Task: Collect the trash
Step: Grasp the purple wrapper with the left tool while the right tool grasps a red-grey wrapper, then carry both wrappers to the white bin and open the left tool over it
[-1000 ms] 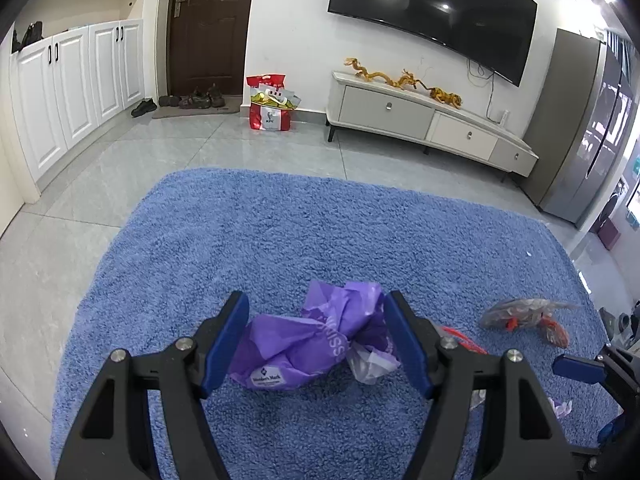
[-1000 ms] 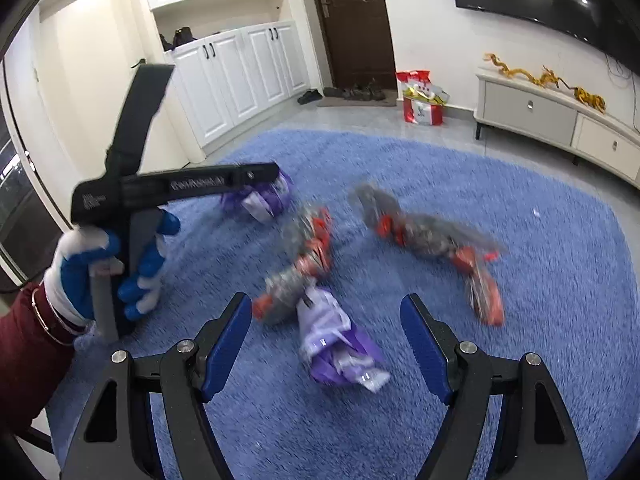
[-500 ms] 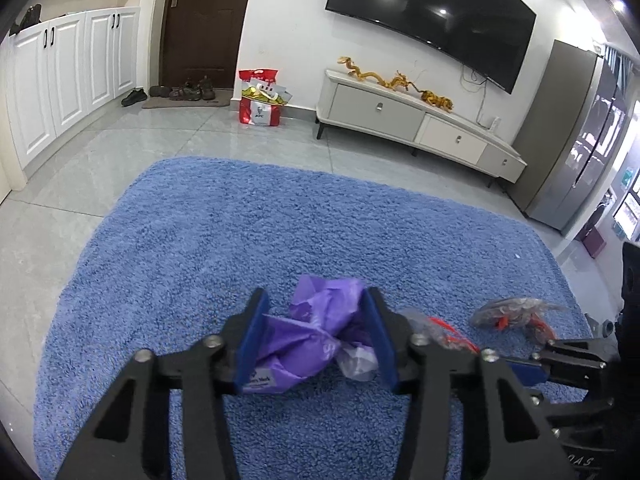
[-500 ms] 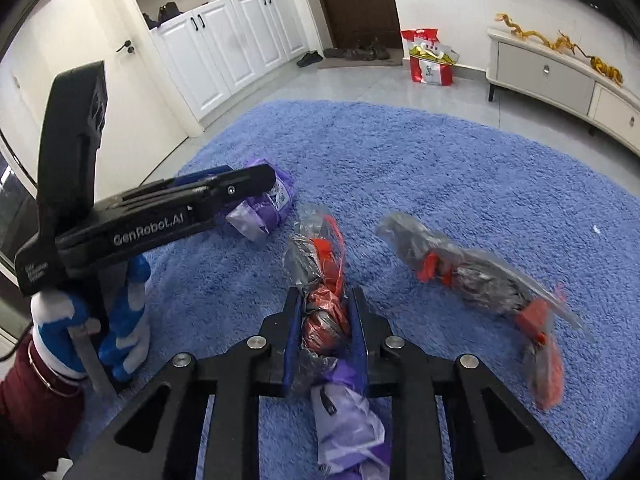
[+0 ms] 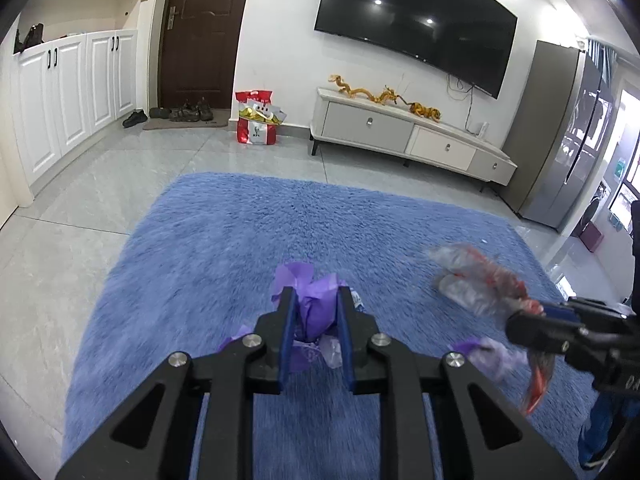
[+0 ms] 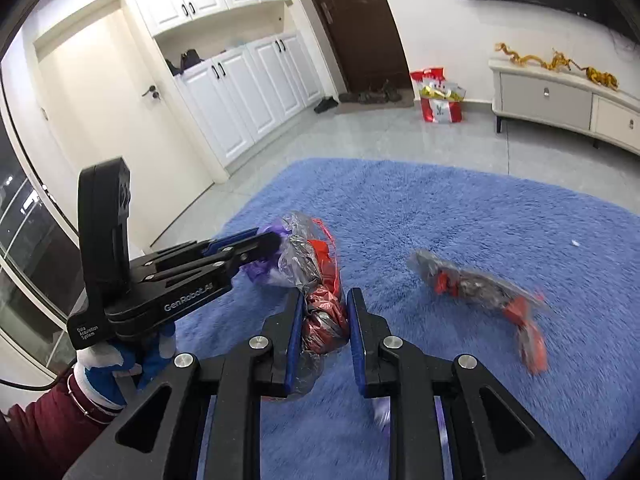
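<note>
Both grippers are clamped down on trash over the blue rug (image 5: 360, 232). The left gripper (image 5: 314, 320) points forward and slightly down, jaws narrow, squeezing a crumpled purple bag (image 5: 316, 308) between the blue pads; bits of purple and clear plastic stick out above and below the fingers. In the right wrist view you can see it from the side, held in a blue-and-white gloved hand (image 6: 128, 360) with a maroon sleeve behind it, its tip right up against the other bundle.

The right gripper (image 6: 322, 320) has its jaws pinched narrow on a wrapper (image 6: 320, 304), a crinkly clear film with red and silver print, bunched into a long twist that runs up past the fingertips. It looks lifted off the rug, though it's hard to be sure.

Readable text: "GenRobot.AI" on the side of the left gripper's body, plus "Data Acquisition System" in small print on its lower block.

A second wrapper (image 6: 480, 288) of the same clear-and-red kind lies loose on the rug to the right, blurry. A small purple scrap (image 5: 492, 354) sits on the rug just below the right gripper. The rug is a shaggy, fuzzy pile on glossy grey tile.
</note>
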`<state>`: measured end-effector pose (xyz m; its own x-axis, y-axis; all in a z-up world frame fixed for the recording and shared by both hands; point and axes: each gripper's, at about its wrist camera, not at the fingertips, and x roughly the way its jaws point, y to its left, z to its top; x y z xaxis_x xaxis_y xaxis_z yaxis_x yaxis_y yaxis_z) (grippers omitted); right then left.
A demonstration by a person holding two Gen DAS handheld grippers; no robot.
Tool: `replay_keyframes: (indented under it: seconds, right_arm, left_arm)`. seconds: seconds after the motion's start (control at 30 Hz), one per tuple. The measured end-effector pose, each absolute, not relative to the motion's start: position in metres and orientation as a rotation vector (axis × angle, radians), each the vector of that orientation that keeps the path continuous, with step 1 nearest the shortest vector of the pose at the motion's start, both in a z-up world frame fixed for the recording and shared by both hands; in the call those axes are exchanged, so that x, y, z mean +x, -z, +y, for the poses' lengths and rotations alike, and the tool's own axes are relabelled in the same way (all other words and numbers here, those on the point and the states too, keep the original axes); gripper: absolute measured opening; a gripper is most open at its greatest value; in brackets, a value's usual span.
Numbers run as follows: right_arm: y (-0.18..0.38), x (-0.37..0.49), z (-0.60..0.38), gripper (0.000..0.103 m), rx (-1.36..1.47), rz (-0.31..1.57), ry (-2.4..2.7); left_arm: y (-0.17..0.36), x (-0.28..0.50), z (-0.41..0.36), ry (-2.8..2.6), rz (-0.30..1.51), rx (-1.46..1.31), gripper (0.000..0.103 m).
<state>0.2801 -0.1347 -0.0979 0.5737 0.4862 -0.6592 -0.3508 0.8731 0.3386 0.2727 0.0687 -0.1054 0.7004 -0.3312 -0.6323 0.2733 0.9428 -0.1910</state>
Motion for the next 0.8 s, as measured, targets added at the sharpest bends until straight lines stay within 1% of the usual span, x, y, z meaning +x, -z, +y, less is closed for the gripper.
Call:
replay_keyframes:
  seconds: [0.3, 0.47, 0.8]
  right_arm:
    - [0.068, 0.202, -0.146, 0.021, 0.128, 0.752, -0.457]
    - [0.058, 0.152, -0.171, 0.021, 0.13, 0.72, -0.412]
    - [0.063, 0.081, -0.229, 0.021, 0.197, 0.705, -0.276]
  left_arm:
    - [0.072, 0.182, 0.082, 0.351, 0.667, -0.099, 0.018]
    - [0.061, 0.139, 0.079, 0.361, 0.662, -0.116, 0.018]
    - [0.056, 0.088, 0.046, 0.395, 0.686, -0.063, 0.018]
